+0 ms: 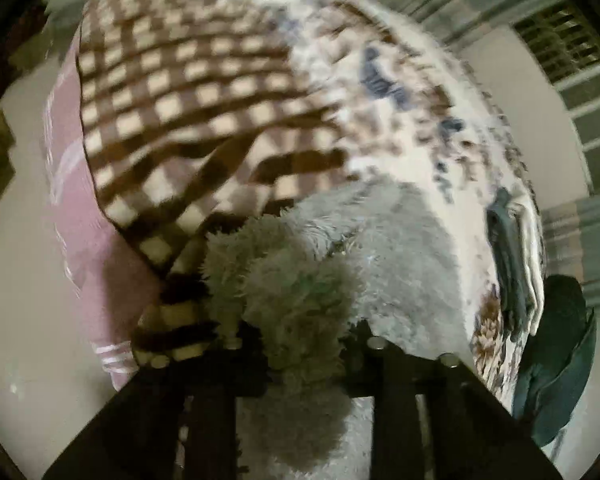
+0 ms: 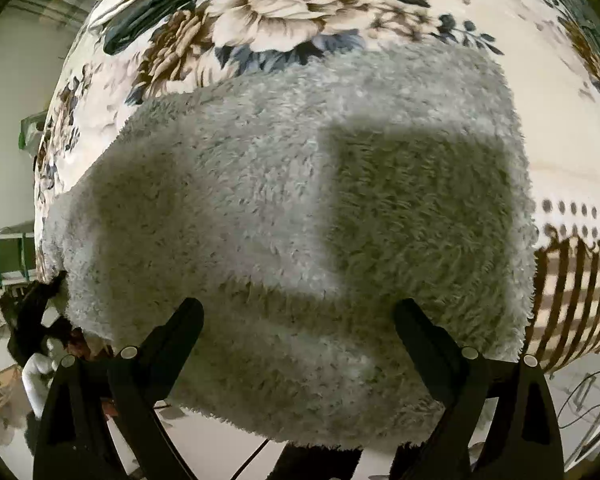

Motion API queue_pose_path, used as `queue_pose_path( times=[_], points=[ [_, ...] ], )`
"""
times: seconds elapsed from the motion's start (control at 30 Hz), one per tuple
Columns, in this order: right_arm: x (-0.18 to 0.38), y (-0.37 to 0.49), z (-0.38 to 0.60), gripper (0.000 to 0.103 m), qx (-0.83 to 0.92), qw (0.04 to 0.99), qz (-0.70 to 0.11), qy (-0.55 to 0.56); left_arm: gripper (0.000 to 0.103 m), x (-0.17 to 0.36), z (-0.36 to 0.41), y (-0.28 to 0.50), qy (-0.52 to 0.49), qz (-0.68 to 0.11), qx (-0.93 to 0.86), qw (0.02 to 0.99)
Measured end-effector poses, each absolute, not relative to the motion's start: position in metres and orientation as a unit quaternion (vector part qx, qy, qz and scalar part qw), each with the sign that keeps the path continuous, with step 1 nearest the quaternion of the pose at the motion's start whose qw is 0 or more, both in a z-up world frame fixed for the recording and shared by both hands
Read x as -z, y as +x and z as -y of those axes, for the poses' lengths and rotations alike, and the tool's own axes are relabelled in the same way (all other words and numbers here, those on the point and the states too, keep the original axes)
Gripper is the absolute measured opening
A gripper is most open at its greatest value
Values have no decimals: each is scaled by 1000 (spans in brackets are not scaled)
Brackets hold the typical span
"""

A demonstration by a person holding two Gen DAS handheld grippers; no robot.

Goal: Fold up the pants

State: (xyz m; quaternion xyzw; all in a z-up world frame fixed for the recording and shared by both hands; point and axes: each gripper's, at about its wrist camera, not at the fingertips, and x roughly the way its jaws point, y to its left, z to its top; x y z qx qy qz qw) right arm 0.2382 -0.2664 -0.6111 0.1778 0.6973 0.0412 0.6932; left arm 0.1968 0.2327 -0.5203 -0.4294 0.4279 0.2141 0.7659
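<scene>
The pants are grey and fluffy (image 2: 284, 208) and lie folded on a floral blanket (image 2: 284, 16) on the bed. In the right wrist view my right gripper (image 2: 300, 316) is open, its black fingers (image 2: 180, 328) spread wide over the near edge of the pants. In the left wrist view my left gripper (image 1: 300, 344) is shut on a bunched edge of the grey pants (image 1: 292, 288). The left gripper also shows at the left edge of the right wrist view (image 2: 36, 312), at the pants' left corner.
A brown checked blanket (image 1: 188, 92) covers the bed's far part, over a pink sheet (image 1: 100, 264). Folded dark and white clothes (image 1: 516, 264) lie at the bed's right edge. A dark green garment (image 1: 556, 360) hangs off that edge. The floor is pale.
</scene>
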Motion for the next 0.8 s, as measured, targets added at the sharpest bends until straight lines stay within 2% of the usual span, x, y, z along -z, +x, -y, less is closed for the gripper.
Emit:
queue_pose_path(
  times=[0.13,0.33,0.57,0.67,0.8],
  points=[
    [610,240,264,98,-53,693,-696,179,16,487,-218,187,-396,-403,-205,799],
    [603,236,276,98,-74,695,-689,190,15,409,-172,176,-337,-360,-166,854],
    [583,224,317,98,-96,699,-671,228,15,319,-26,166,-250,-349,-39,902],
    [569,212,348,98,-97,705,-660,240,15,315,63,164,-194,-378,27,905],
    [559,192,406,98,-78,714,-652,242,15,346,171,163,-152,-426,107,885]
  ],
)
